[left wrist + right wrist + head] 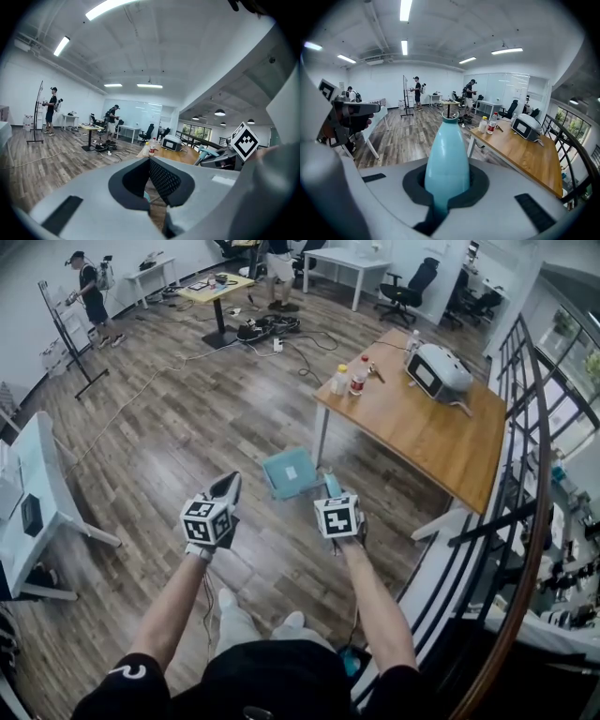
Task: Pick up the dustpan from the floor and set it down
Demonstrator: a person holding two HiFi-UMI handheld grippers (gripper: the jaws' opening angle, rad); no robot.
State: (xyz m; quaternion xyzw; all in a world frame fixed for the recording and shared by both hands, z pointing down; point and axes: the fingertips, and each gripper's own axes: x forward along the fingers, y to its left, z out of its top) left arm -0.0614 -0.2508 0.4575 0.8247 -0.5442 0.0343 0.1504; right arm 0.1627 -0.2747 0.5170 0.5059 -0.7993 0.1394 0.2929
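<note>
Looking down in the head view, the teal dustpan (289, 472) lies ahead of my right tongs (337, 498), pan flat and farthest from me, its handle (331, 485) running back into them; my left tongs (228, 486) sit beside it, apart. In the left gripper view, those jaws are pressed together, holding nothing. In the right gripper view, my jaws pinch the handle, which points straight away along them, beside the wooden table (525, 154).

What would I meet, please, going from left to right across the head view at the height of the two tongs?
White table → left tongs → teal plastic dustpan → right tongs, holding the dustpan's handle → wooden table → black metal railing.
</note>
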